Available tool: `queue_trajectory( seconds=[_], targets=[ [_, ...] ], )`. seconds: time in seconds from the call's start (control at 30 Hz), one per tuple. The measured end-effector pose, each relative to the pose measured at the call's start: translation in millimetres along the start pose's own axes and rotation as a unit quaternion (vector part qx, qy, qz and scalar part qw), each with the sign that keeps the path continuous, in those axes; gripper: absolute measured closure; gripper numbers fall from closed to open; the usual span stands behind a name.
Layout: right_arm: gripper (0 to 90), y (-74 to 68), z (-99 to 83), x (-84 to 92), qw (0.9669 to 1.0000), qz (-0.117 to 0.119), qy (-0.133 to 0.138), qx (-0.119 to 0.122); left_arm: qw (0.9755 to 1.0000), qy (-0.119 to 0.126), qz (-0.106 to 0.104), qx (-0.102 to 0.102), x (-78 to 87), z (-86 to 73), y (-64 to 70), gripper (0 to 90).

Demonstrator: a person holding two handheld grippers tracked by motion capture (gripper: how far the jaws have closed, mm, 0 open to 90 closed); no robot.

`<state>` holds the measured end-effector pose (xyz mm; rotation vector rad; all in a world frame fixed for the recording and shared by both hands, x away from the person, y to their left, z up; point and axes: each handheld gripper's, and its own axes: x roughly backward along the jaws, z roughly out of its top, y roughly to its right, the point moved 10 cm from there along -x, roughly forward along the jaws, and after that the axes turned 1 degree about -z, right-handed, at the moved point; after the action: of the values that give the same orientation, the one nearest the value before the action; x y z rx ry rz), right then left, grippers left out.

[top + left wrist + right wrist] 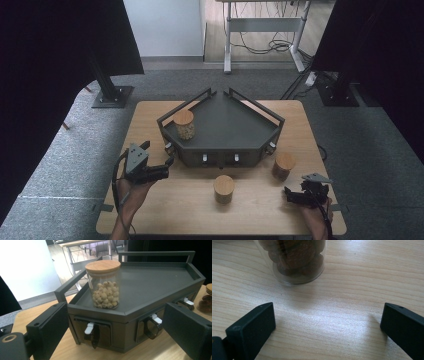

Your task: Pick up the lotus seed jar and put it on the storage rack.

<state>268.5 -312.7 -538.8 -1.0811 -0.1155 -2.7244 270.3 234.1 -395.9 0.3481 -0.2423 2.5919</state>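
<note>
A dark grey five-sided rack [235,125] with small tap-like dispensers along its front stands mid-table. On its left corner sits a glass jar of pale round nuts [184,125] [103,285] with a wooden lid. My left gripper [167,167] [117,332] hovers in front of the rack's left front, open, with nothing between its fingers. A jar of brown nuts [283,166] [294,260] stands on the table right of the rack. My right gripper [290,194] [328,322] rests just short of it, open and apart from it.
A third wooden-lidded jar [224,189] stands on the wooden table [170,210] in front of the rack, between my two grippers. The rack's raised rails [152,253] line its back edges. Grey carpet and black stand feet surround the table.
</note>
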Motion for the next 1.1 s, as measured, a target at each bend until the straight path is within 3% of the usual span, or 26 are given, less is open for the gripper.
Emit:
queue_trajectory(
  seconds=[0.4, 1.1],
  targets=[
    [0.0, 0.0, 0.0, 0.0, 1.0, 0.0, 0.0, 0.0, 0.9999, -0.007, -0.009, 0.008, 4.1, -13.0, 4.5, 7.2],
    [0.0, -0.3, -0.1, 0.1, 1.0, 0.0, 0.0, 0.0, 0.9994, -0.017, -0.008, 0.029, 14.4, -43.2, 7.1, 7.2]
  ],
)
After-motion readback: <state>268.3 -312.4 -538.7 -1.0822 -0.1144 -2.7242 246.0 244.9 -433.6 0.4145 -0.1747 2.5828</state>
